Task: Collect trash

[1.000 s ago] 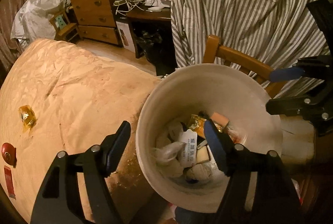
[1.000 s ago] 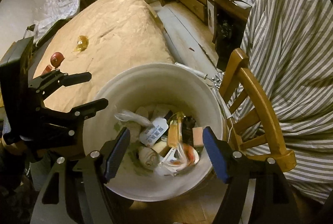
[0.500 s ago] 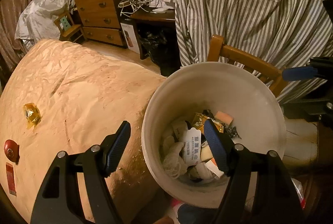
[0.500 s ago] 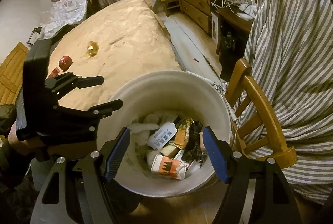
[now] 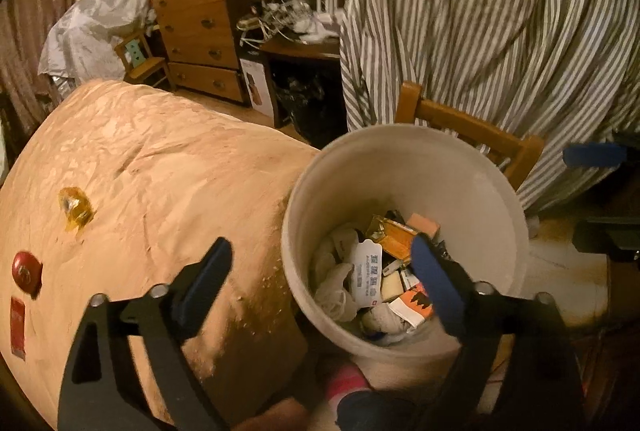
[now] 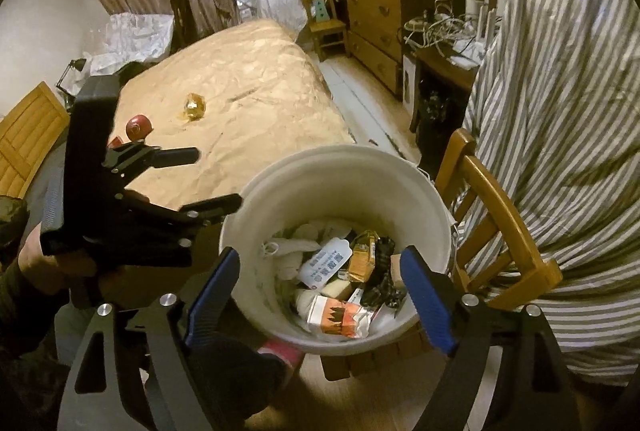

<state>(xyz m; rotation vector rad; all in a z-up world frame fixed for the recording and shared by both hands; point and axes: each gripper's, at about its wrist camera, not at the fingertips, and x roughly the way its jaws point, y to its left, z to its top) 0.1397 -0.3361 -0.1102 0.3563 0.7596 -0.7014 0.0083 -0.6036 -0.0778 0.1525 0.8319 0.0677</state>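
In the white bin [image 6: 332,171], mixed trash [image 6: 344,283]

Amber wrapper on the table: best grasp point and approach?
Grip the amber wrapper by its raised crumpled middle, from above. It lies loose and low on the brown table cover, apart from the red round item, so a side approach would likely slide it.
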